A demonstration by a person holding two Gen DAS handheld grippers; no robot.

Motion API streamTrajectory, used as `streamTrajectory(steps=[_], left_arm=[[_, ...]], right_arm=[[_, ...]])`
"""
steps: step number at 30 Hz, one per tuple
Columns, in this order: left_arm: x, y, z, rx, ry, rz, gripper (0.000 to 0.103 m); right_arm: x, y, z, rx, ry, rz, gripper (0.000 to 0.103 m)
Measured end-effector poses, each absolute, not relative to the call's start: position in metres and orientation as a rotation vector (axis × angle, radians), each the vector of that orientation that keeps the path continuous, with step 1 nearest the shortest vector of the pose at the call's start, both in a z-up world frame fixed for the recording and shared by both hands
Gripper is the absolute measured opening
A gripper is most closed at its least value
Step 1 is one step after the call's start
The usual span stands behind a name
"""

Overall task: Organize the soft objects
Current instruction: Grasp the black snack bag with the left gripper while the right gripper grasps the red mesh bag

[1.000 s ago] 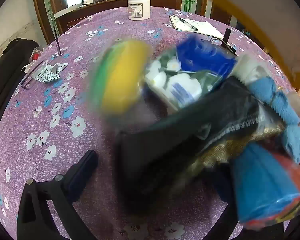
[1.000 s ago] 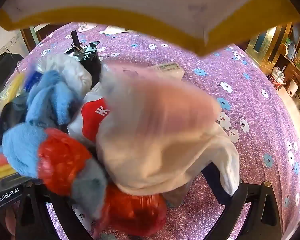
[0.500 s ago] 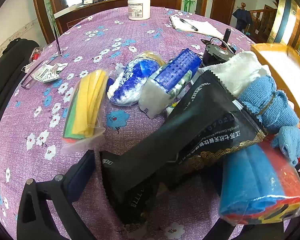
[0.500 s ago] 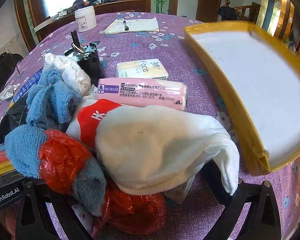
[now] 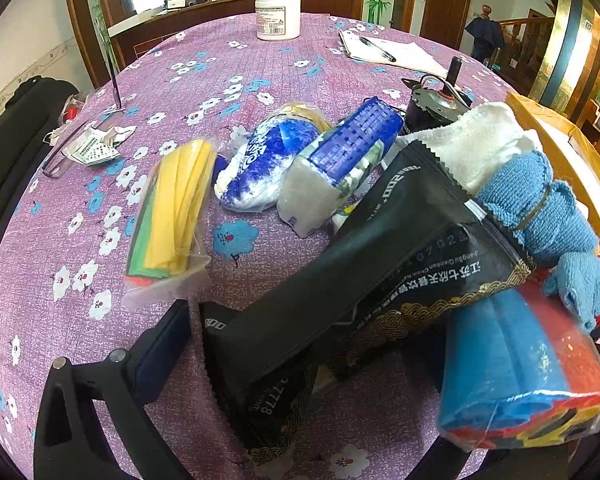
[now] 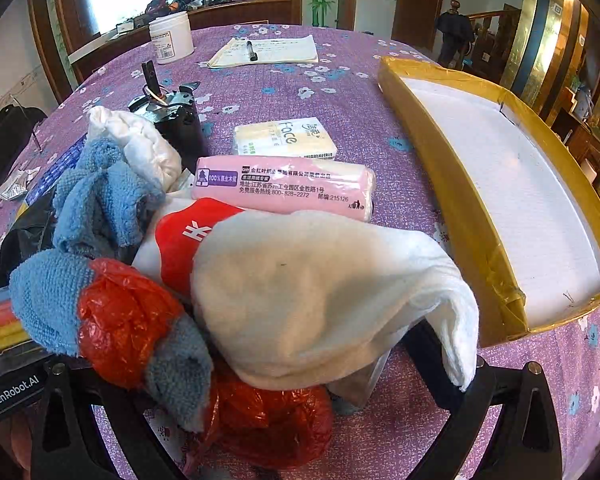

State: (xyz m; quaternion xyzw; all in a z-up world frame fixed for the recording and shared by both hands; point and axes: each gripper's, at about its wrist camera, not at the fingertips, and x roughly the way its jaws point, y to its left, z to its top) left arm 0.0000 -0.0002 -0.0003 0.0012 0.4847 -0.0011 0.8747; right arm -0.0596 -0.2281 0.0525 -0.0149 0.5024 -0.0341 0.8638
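- Two claws sit low at the near edge of the counter (image 5: pixel 228 68), a round top under a purple flowered cloth: the left claw (image 5: pixel 300 420) is spread wide over a black pouch (image 5: pixel 340 300) without gripping it, and the right claw (image 6: pixel 284 420) is also spread wide, with a white cloth (image 6: pixel 320 292) draped between its fingers.
- One yellow-walled tray (image 6: pixel 452 200) with a white floor lies at the right, its near corner reaching the counter's edge; its floor is bare.
- Open cloth lies between the tray and the pile, and more across the far half of the counter.
- Two tissue packs lie flat in the middle, touching: one pink pack (image 6: pixel 284 186) and, just behind it, one pale yellow pack (image 6: pixel 286 140).
- Two blue towels show from the right wrist: one bunched blue towel (image 6: pixel 100 196) and one near blue towel (image 6: pixel 48 300) wrapped with red plastic (image 6: pixel 124 320).
- One second white cloth (image 6: pixel 140 144) rests against a dark motor (image 6: pixel 176 120).
- From the left wrist, one yellow sponge pack (image 5: pixel 172 208) lies apart at the left; one blue-and-white bag (image 5: pixel 260 164) and one blue-topped pack (image 5: pixel 340 160) touch beside it.
- One blue and red sponge pack (image 5: pixel 520 368) sits nearest the right.
- At the far side stand one white jar (image 5: pixel 278 14) and one notepad (image 5: pixel 392 52) with a pen.
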Motion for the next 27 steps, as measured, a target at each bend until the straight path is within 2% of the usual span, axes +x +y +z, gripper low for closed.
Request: streamTrajectory(steps=[7, 11, 15, 16, 17, 18, 19, 23, 27], left_arm=[[-0.001, 0.0, 0.0, 0.001, 1.012, -0.001, 0.103], [-0.009, 0.004, 0.003, 0.003, 1.049, -0.04, 0.103], [-0.028, 0.015, 0.01, -0.012, 1.064, -0.175, 0.103], [-0.035, 0.02, 0.014, -0.01, 1.05, -0.195, 0.103], [-0.041, 0.026, 0.016, -0.015, 1.041, -0.208, 0.103], [-0.048, 0.034, 0.019, -0.024, 1.031, -0.225, 0.102], [-0.051, 0.038, 0.021, -0.033, 1.027, -0.24, 0.1], [-0.068, 0.054, 0.034, -0.062, 0.984, -0.31, 0.082], [-0.078, 0.057, 0.047, -0.035, 0.926, -0.328, 0.081]], right_arm=[[-0.06, -0.225, 0.052, -0.037, 1.055, -0.051, 0.102], [-0.063, -0.223, 0.051, -0.117, 1.145, 0.153, 0.102], [-0.093, -0.241, 0.064, -0.069, 1.133, 0.355, 0.101], [-0.102, -0.247, 0.069, -0.049, 1.116, 0.407, 0.093], [-0.109, -0.252, 0.074, -0.042, 1.102, 0.447, 0.071], [-0.116, -0.255, 0.077, -0.05, 1.095, 0.472, 0.06], [-0.121, -0.258, 0.08, -0.06, 1.091, 0.491, 0.056], [-0.132, -0.259, 0.088, -0.096, 1.032, 0.528, 0.056], [-0.147, -0.256, 0.105, -0.11, 0.959, 0.572, 0.056]])
